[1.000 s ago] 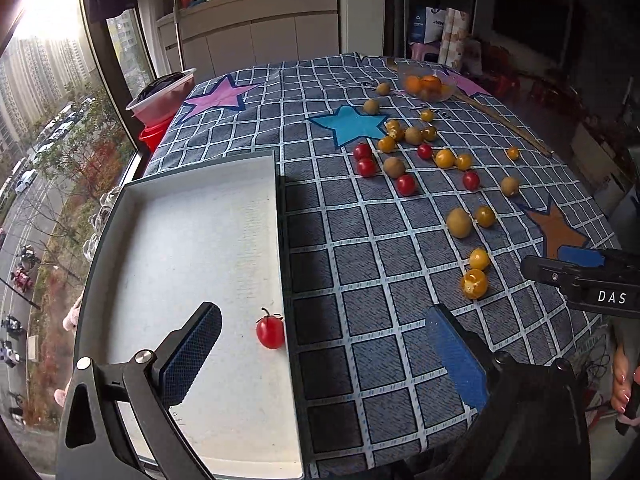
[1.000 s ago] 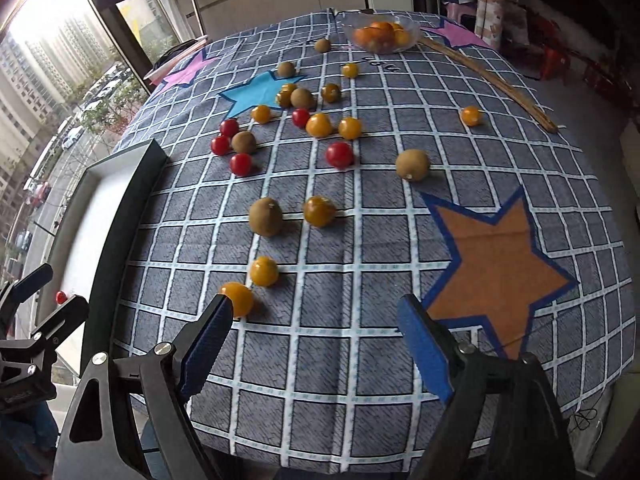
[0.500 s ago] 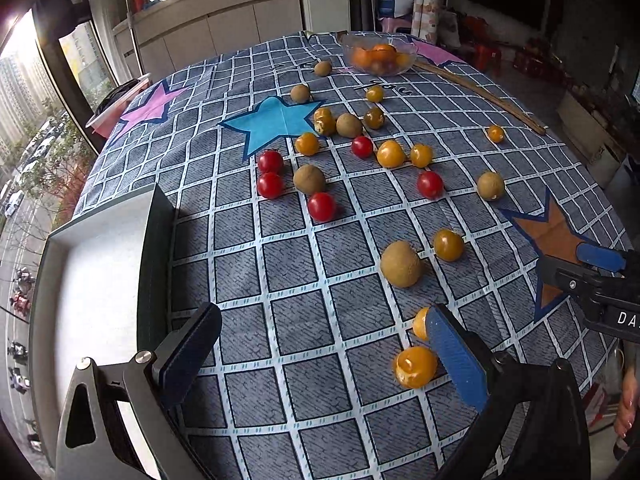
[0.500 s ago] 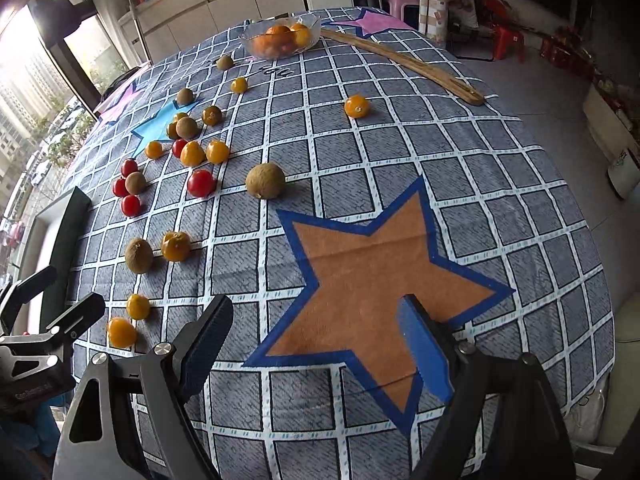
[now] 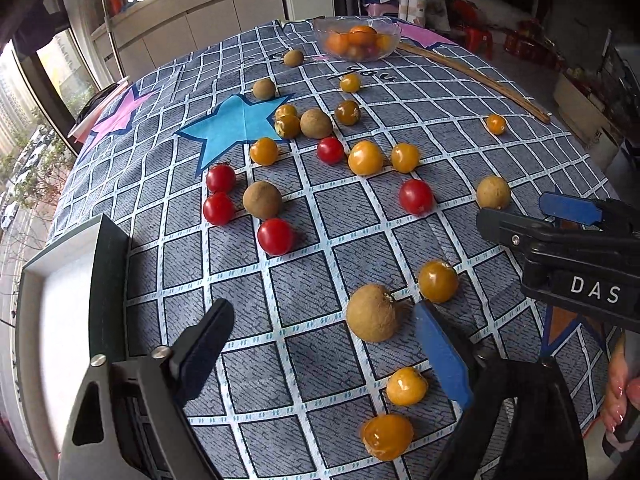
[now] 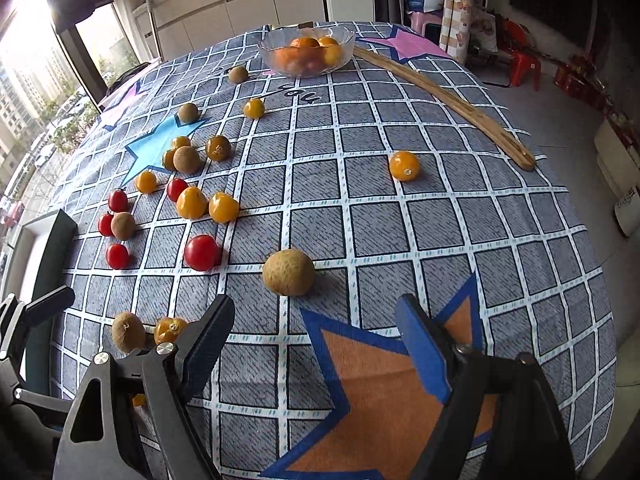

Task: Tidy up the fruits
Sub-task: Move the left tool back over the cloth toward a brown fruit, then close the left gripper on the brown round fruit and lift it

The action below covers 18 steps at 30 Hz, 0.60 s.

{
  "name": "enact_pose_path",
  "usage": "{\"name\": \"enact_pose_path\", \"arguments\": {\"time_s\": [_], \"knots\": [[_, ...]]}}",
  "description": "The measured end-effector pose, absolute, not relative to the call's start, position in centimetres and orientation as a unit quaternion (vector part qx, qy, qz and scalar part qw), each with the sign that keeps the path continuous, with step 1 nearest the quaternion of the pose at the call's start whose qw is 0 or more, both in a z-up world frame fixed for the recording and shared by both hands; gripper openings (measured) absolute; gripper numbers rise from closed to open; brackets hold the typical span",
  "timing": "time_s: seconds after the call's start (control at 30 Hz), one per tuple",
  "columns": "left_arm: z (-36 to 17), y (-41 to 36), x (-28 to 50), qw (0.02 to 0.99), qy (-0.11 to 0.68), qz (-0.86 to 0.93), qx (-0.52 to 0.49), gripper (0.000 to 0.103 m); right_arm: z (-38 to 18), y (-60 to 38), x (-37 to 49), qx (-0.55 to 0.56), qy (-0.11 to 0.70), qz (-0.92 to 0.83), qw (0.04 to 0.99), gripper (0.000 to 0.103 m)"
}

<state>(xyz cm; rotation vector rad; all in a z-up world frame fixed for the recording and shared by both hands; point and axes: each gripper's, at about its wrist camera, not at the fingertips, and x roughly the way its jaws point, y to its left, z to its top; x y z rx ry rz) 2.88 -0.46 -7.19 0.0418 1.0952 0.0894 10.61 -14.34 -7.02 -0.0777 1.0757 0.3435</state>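
Surface: round table under a grey-blue checked cloth (image 5: pixel 304 280) printed with blue, pink and orange stars.

Left gripper (image 5: pixel 324 344), black frame with blue pads: jaws wide apart and closing, nothing pressed between them; a brown round longan-like fruit (image 5: pixel 372 312) lies on the cloth just inside its right pad.

Right gripper (image 6: pixel 316 336), same build: jaws wide apart and closing, empty, above the orange star (image 6: pixel 384 380); a second brown round fruit (image 6: pixel 289 272) lies just beyond its tips.

Loose fruit: red cherry tomatoes (image 5: pixel 275 236), yellow-orange cherry tomatoes (image 5: pixel 438 281) and further brown fruits, scattered across the middle and near side of the cloth.

Clear glass bowl (image 6: pixel 348 38): far side of table, holding orange fruits.

White tray with dark rim (image 5: pixel 108 280): left edge of the table; contents cannot be told.

Long wooden stick (image 6: pixel 448 100): lies along the far right of the cloth.
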Motion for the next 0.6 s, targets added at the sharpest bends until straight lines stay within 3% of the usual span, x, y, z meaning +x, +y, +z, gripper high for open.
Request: {"name": "enact_pose_path", "arguments": {"time_s": [0.13, 0.23, 0.3, 0.33, 0.37, 0.4, 0.6], "knots": [[-7.5, -0.4, 3.3, 0.850, 0.525, 0.042, 0.004, 0.079, -7.4, -13.6, 10.8, -0.053, 0.507, 0.157, 0.846, 0.079], [-7.4, -0.5, 3.3, 0.852, 0.523, 0.031, -0.007, 0.063, -7.4, -13.0, 10.9, -0.069, 0.502, 0.152, 0.849, 0.073], [-7.3, -0.9, 3.3, 0.853, 0.521, 0.021, -0.009, 0.050, -7.3, -12.9, 11.0, -0.077, 0.497, 0.146, 0.852, 0.061], [-7.2, -1.1, 3.3, 0.854, 0.519, 0.013, -0.010, 0.035, -7.2, -12.8, 11.0, -0.078, 0.494, 0.145, 0.854, 0.056], [-7.2, -1.3, 3.3, 0.855, 0.518, 0.010, -0.005, 0.028, -7.1, -12.9, 11.1, -0.077, 0.492, 0.148, 0.855, 0.042], [-7.2, -1.6, 3.3, 0.856, 0.517, 0.012, 0.001, 0.028, -7.1, -13.0, 11.2, -0.073, 0.492, 0.150, 0.855, 0.030], [-6.6, -1.1, 2.0, 0.856, 0.516, 0.002, -0.014, 0.028, -6.9, -14.7, 10.7, -0.017, 0.507, 0.173, 0.844, 0.030]]}}
